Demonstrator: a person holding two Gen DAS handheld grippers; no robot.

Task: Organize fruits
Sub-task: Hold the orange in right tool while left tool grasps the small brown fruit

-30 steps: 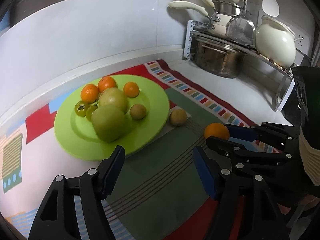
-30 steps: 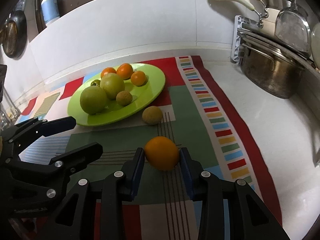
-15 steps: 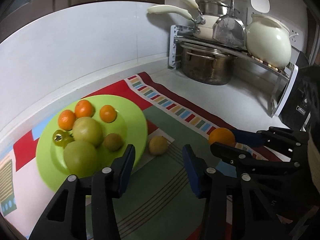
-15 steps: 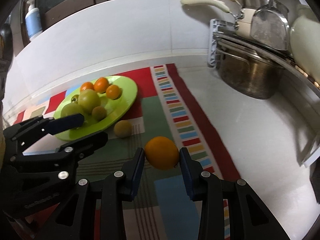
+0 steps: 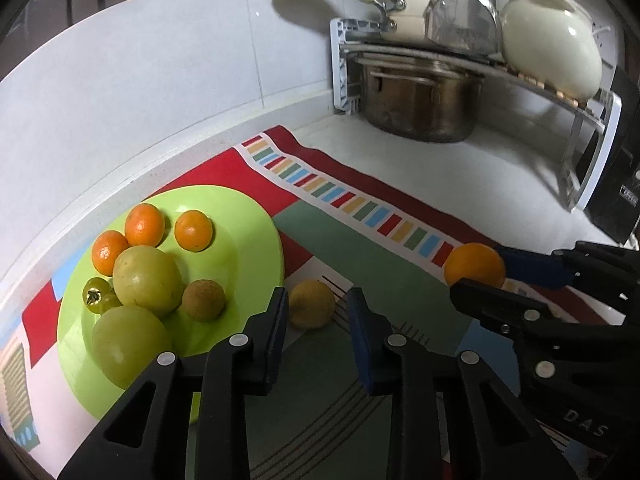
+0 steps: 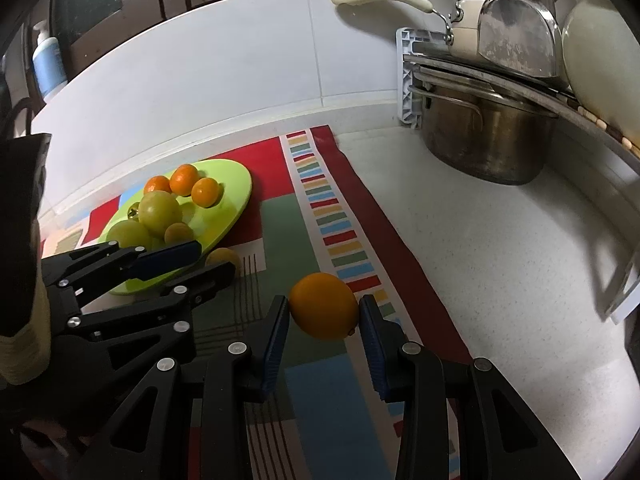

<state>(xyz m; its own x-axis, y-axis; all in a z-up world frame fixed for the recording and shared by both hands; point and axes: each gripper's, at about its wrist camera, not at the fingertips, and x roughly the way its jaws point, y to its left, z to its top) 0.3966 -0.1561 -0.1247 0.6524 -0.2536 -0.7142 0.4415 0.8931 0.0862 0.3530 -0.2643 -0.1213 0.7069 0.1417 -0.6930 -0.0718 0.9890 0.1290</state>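
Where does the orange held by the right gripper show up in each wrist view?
Left wrist: the orange sits at the right, mid-height, between the right gripper's fingers reaching in from the right edge.
Right wrist: the orange sits centre, below mid-height, clamped between the two blue pads.
Shared landmark: the green plate of fruit lies to its left in both views, on the striped mat.

The white countertop point(image 6: 500, 248) carries a multicoloured mat point(image 6: 316, 200) along its back edge. On the mat rest a green plate point(image 5: 244, 216) and, apparently, a small yellow fruit point(image 5: 312, 303). A steel pot point(image 6: 480, 136) stands on the bare countertop in the back right corner.
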